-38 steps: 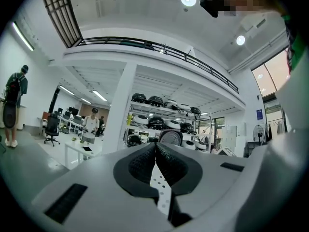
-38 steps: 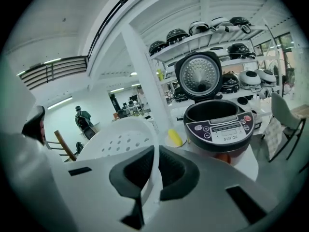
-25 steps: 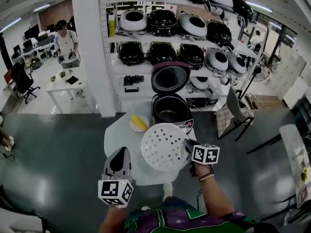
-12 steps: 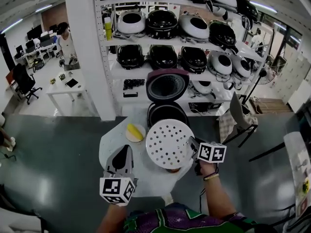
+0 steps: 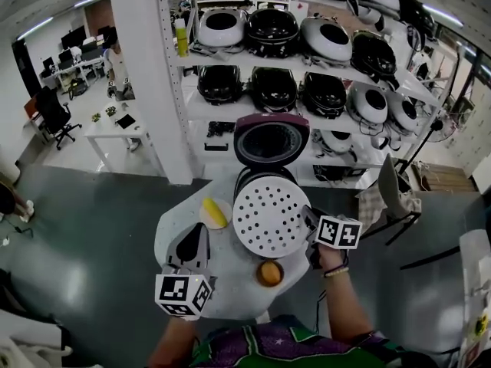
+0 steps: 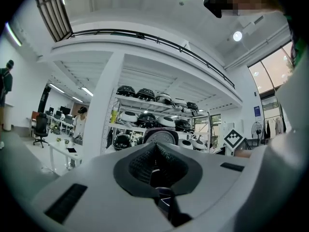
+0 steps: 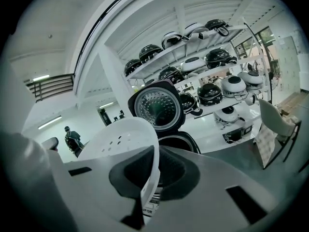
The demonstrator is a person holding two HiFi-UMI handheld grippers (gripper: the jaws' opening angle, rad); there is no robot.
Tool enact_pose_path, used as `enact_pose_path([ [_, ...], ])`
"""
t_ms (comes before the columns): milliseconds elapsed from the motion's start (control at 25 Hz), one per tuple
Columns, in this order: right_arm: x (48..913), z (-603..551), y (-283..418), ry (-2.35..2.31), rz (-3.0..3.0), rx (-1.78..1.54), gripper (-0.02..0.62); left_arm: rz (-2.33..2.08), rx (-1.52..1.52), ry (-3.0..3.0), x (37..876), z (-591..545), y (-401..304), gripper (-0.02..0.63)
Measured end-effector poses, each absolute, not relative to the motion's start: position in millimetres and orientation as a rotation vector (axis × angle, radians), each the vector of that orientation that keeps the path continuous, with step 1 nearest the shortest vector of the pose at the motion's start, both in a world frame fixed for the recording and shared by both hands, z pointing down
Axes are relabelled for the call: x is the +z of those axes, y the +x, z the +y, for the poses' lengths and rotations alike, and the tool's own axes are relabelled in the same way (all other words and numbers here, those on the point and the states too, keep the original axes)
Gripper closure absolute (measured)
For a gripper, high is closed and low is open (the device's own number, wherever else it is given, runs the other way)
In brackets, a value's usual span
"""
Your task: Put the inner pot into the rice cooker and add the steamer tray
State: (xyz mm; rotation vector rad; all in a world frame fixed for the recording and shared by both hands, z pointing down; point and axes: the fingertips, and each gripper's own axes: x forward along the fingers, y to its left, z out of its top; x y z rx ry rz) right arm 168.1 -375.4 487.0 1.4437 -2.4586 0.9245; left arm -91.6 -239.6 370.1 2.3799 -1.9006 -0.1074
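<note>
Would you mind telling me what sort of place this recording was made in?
Probably a lab or workshop in an open office: shelves stacked with rice cookers, a desk and chair behind.

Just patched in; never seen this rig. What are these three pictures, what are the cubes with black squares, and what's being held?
No robot here: a person holds a two-jaw gripper in each hand; the marker cubes belong to those grippers. One picture is from a camera on the person's head, looking down; the other two cameras ride on the grippers. The right gripper is shut on the rim of the round white perforated steamer tray, the open dark rice cooker with maroon lid beyond it. The left gripper is shut, empty. On the round white table: a yellow item on a white plate and a small round orange item.
</note>
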Motion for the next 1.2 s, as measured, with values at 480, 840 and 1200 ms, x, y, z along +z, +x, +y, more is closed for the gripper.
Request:
enact_pose_path([
  [480, 505, -445, 174, 1.33, -2.473, 0.958, 0.572, -2.02, -0.052, 2.293, 379, -271, -78, 0.583],
  [840, 534, -499, 190, 1.327, -2.41, 0.952, 0.572, -2.1, -0.02, 2.197, 396, -279, -81, 0.583],
  [1200, 572, -527, 183, 1.282, -2.336, 0.947, 0.572, -2.166, -0.001, 2.122, 406, -281, -96, 0.583],
])
